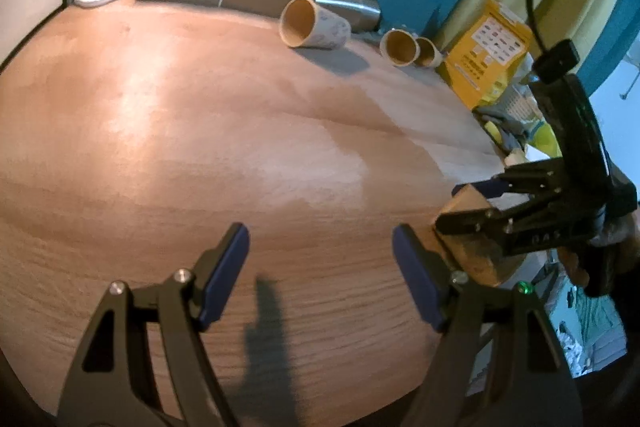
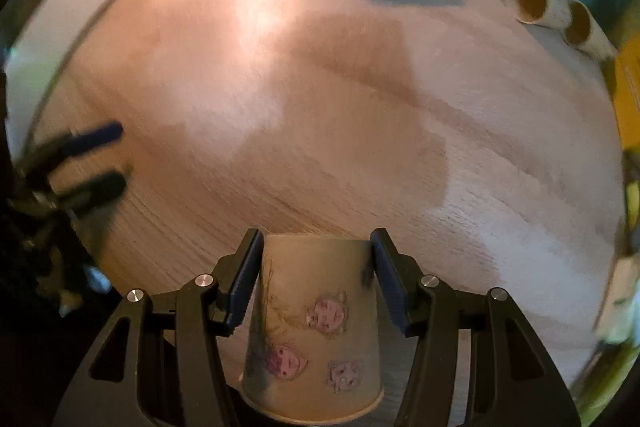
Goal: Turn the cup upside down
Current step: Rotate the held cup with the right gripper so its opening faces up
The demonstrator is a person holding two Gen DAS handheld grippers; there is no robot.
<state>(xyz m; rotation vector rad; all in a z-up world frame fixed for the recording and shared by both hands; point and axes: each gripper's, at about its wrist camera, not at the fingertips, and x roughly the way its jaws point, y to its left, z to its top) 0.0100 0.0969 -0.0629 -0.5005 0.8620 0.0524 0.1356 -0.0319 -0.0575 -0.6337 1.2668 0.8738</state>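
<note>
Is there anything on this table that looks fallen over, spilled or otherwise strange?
Yes. Three paper cups lie on their sides near the far edge of the table: a large one and two smaller ones. A steel flask also lies flat behind them. No spill is visible.

Dim warm light, blurred fisheye edges
</note>
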